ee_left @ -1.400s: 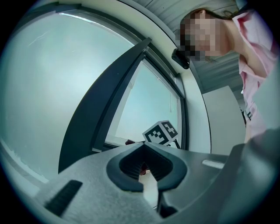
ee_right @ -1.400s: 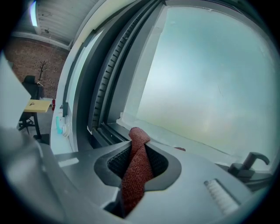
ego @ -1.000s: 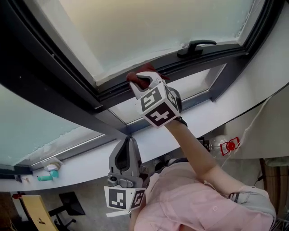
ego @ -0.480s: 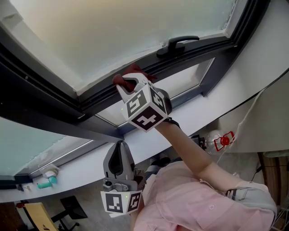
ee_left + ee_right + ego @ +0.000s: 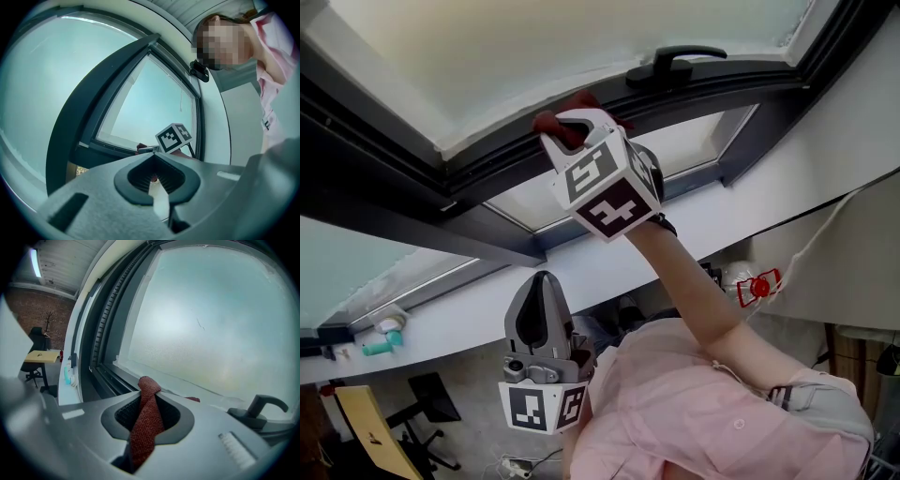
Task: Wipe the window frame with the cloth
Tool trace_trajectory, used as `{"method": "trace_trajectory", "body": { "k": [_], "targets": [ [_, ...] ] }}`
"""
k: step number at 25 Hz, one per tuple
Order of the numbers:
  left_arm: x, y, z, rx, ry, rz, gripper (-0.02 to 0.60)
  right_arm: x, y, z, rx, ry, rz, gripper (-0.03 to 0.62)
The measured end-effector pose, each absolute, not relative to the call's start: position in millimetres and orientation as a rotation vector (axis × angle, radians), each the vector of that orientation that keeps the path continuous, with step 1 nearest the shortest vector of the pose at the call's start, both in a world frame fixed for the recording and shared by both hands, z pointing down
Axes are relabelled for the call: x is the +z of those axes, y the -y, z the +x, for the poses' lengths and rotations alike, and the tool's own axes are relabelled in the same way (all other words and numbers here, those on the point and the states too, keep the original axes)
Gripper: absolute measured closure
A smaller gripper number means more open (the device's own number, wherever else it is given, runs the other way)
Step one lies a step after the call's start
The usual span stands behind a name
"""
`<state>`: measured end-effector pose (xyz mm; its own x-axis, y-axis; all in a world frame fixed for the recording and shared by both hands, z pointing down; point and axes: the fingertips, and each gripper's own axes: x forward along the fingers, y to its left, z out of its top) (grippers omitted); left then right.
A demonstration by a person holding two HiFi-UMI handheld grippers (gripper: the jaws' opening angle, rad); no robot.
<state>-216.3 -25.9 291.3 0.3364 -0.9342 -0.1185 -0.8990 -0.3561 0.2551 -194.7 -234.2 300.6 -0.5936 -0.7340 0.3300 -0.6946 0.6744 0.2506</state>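
While the jaws of the right gripper (image 5: 572,127) pinch the cloth (image 5: 145,423) and those of the left gripper (image 5: 539,286) sit together, press firmly along the window frame (image 5: 487,171).

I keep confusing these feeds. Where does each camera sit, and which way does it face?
Head view: on the person's head, facing the window frame; shows left gripper, right gripper, right forearm, shirt.
Left gripper view: on the left gripper, looking along its shut fingers at the window frame; shirt at right.
Right gripper view: on the right gripper, facing the frosted pane; its fingers clamp the cloth.
Shared: window handle, in head and right gripper views.
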Motion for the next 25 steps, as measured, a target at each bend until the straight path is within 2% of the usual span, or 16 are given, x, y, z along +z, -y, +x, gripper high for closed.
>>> {"method": "trace_trajectory", "body": {
  "k": [25],
  "targets": [
    [286, 51, -200, -0.358, 1.539, 2.552, 0.581, 301, 244, -163, -0.007, 2.491, 1.165, 0.531]
  ]
}}
